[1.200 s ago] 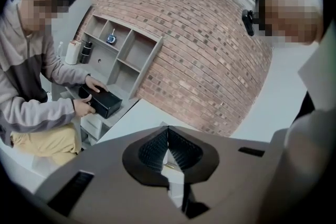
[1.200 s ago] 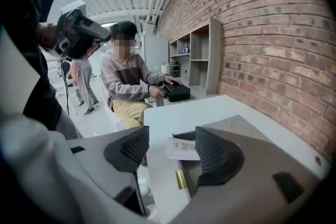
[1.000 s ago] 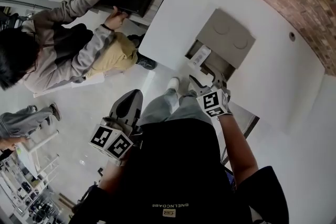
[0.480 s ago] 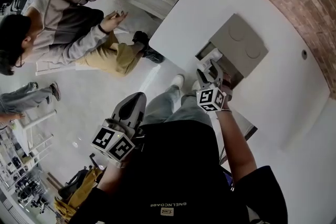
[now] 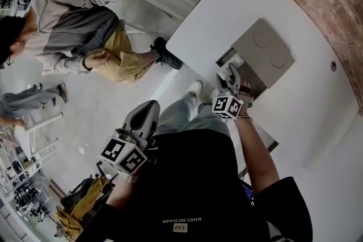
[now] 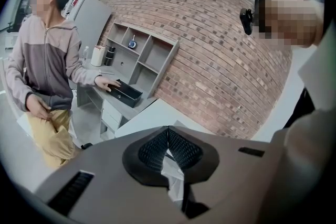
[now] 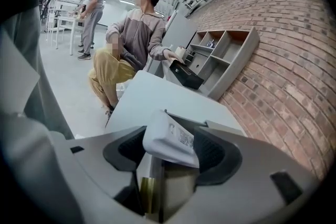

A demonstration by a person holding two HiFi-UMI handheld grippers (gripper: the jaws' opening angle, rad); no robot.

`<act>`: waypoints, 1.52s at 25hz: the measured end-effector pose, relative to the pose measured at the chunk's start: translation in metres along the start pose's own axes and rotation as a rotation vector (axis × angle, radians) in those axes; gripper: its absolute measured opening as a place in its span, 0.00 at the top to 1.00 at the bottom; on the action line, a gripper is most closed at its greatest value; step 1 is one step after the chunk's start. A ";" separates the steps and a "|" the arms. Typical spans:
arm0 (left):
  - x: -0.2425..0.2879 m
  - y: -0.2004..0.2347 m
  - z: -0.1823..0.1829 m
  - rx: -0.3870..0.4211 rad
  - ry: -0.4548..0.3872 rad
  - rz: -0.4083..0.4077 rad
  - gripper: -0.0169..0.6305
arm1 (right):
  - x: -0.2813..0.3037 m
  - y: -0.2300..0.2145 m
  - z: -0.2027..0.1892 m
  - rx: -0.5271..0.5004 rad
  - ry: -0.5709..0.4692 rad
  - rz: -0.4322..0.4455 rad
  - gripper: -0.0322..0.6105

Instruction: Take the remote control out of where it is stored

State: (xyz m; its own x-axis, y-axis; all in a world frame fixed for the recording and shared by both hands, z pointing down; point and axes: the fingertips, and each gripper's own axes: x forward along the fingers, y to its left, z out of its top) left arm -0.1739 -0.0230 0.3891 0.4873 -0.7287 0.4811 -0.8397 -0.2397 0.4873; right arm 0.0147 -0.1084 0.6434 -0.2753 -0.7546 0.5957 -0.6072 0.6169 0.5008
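Right gripper view: the right gripper clamps the tilted white remote by the grey box, while the left gripper has its jaws together; that skewed hold might let the remote slip.

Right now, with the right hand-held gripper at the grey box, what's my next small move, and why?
Probably confirm the squeeze, then ease back out. The right hand-held gripper has its jaws either side of the tilted white remote control at the opening of the grey box. I cannot tell whether they clamp it.

Head view looks down; claw views apparently share white table.
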 end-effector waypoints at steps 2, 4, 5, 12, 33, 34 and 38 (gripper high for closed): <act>0.000 0.001 0.000 -0.002 0.001 0.002 0.96 | 0.001 -0.001 0.000 -0.002 0.000 -0.012 0.54; 0.000 0.002 -0.001 -0.005 0.002 0.004 0.96 | 0.000 -0.002 0.000 -0.007 -0.006 -0.024 0.57; 0.000 0.002 -0.001 -0.005 0.002 0.003 0.96 | -0.001 -0.003 0.001 -0.010 -0.013 -0.031 0.58; 0.001 0.002 0.000 0.003 0.007 -0.009 0.96 | -0.015 -0.006 0.017 -0.032 -0.090 -0.071 0.69; 0.007 -0.003 0.005 0.017 -0.009 -0.059 0.96 | -0.050 -0.074 0.048 0.478 -0.194 -0.086 0.77; 0.009 -0.004 0.006 0.019 -0.011 -0.066 0.96 | -0.053 -0.080 0.050 0.521 -0.205 -0.084 0.78; 0.017 -0.009 0.010 0.029 -0.016 -0.099 0.96 | -0.064 -0.101 0.054 0.639 -0.234 -0.088 0.78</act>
State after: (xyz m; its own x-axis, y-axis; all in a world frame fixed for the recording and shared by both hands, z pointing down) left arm -0.1603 -0.0395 0.3857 0.5647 -0.7107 0.4196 -0.7941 -0.3294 0.5107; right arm 0.0534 -0.1344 0.5207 -0.3155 -0.8685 0.3824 -0.9353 0.3527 0.0295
